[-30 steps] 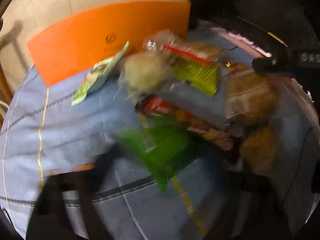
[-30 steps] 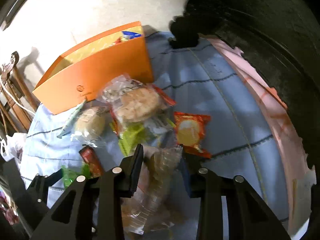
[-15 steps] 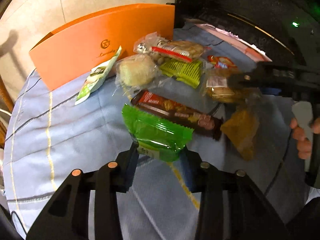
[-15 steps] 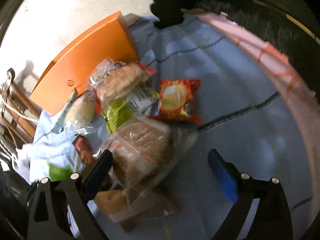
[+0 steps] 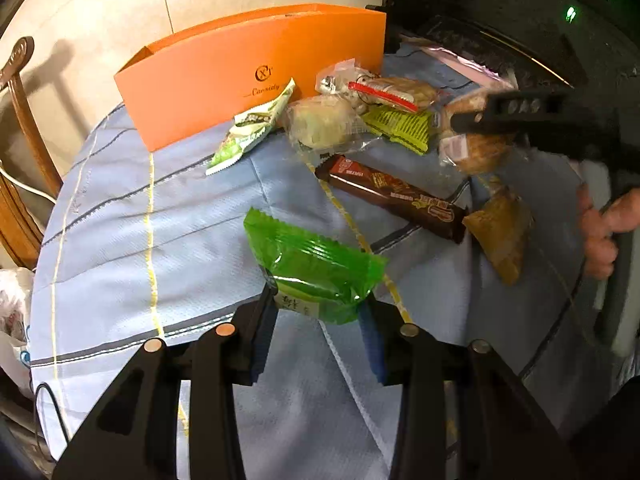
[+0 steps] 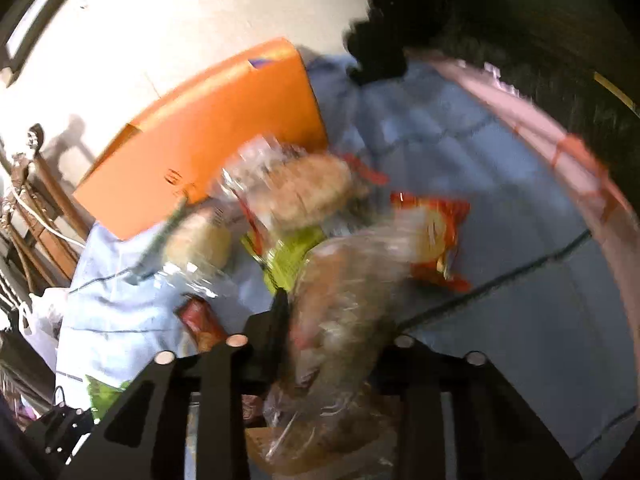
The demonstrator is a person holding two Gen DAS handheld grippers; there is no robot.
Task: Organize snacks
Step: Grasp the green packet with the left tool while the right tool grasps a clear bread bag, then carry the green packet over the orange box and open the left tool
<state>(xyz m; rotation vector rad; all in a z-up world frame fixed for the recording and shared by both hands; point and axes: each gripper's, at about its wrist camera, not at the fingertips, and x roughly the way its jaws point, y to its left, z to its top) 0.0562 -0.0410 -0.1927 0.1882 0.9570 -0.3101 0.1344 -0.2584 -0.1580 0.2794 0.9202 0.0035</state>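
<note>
The work surface was a table under a pale blue tablecloth (image 5: 168, 216) with thin stripes, set against a cream wall, with a wooden chair (image 5: 24, 128) at its far left edge. The left gripper (image 5: 318, 312) was clamped on the lower seam of a green snack packet (image 5: 312, 264), held clear of the cloth. The packet appeared light, soft and slippery; a hold on the crimped seam rather than the puffed middle would likely spare its contents. The right gripper (image 6: 332, 320) had just been closing, with a clear bag of bread (image 6: 344, 300) between its jaws; blur hid the pads there. This bag looked limp and easily crushed. Beyond lay a brown bar (image 5: 392, 196), further wrapped snacks and the orange box (image 5: 240, 80), upright near the wall.
</note>
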